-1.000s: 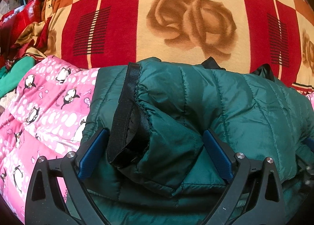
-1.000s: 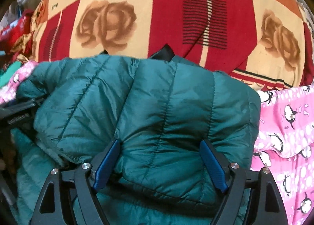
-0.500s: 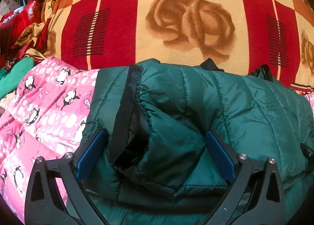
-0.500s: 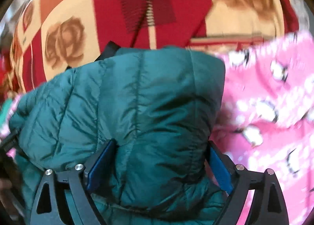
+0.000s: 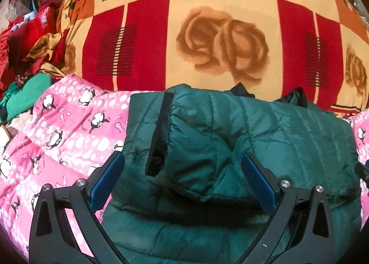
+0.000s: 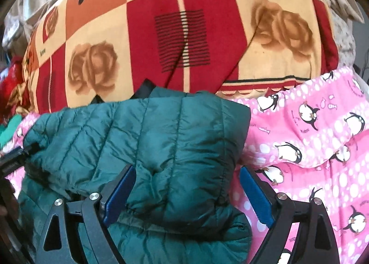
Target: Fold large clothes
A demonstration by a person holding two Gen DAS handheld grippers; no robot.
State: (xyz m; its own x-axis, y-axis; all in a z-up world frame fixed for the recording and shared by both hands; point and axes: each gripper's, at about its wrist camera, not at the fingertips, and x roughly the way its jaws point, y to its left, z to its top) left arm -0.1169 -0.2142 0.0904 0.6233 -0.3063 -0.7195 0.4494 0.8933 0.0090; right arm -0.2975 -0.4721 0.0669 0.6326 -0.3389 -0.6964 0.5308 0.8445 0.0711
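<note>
Since earlier frame both grippers back off, up from jacket. Green puffer jacket (image 5: 265,130) lies folded on pink penguin blanket (image 5: 69,135), rose quilt (image 5: 207,33) at 12 o'clock. Likely light, soft, springy, slick shell; grip at quilted hem. Left gripper (image 5: 182,176) wide, empty; right gripper (image 6: 184,192) wide, empty.

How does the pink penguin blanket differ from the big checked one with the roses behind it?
The pink penguin blanket is pale pink with white dots and black-and-white penguins; the checked rose blanket has red, orange and cream squares with brown roses and the word "love". The penguin blanket lies low, under the green puffer jacket; the rose blanket bulges up behind it. Both are soft printed bedding.
</note>
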